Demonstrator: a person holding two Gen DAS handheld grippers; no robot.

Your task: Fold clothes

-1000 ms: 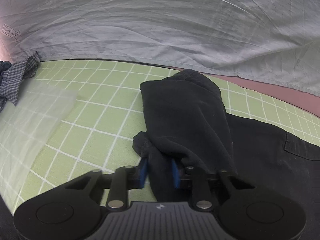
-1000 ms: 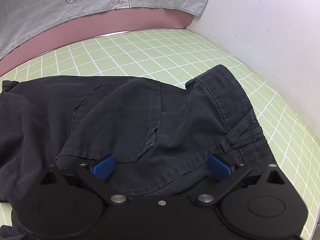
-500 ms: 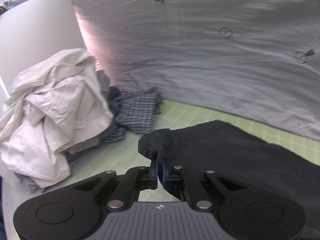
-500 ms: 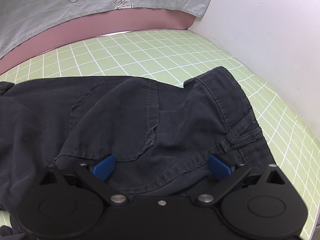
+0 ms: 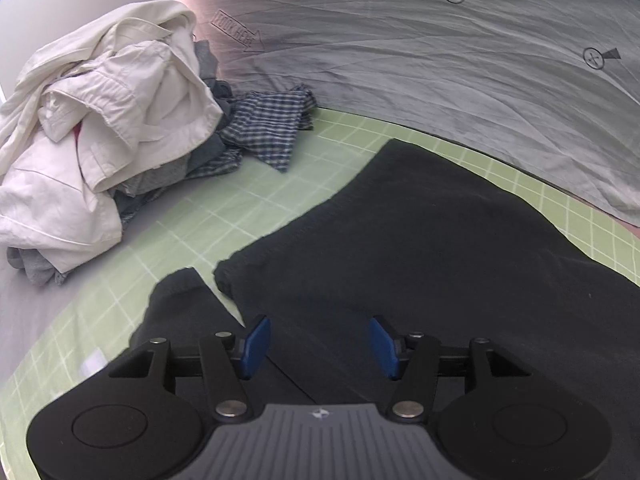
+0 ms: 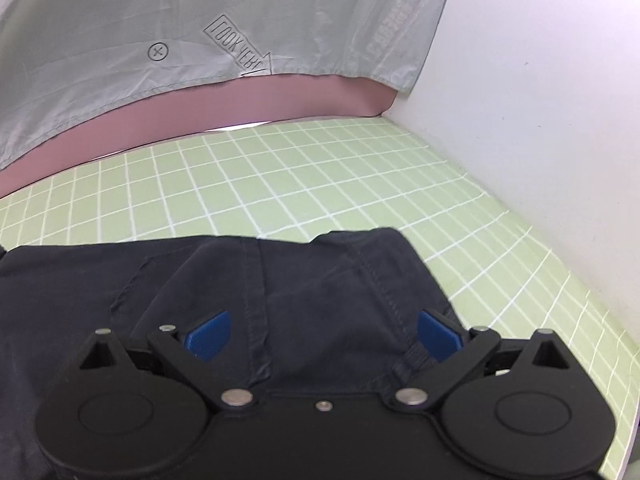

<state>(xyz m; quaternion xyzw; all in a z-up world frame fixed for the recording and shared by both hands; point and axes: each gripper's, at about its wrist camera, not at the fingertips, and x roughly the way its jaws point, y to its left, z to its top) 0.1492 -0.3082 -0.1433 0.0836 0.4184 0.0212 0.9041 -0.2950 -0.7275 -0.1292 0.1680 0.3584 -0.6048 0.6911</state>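
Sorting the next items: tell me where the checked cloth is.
In the left wrist view, the checked cloth lies upper left on the green mat, against the white clothes pile, below the grey sheet.

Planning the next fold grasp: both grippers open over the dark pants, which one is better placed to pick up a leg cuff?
Left, probably. The left gripper hangs open just behind the leg cuff of the dark pants. The right gripper is open over the waistband end; no cuff shows in its view.

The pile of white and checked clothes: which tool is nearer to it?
Left. The left tool hangs open over the dark trousers, with the pile just ahead to its left. The right tool is over the trousers' other end; no pile shows there.
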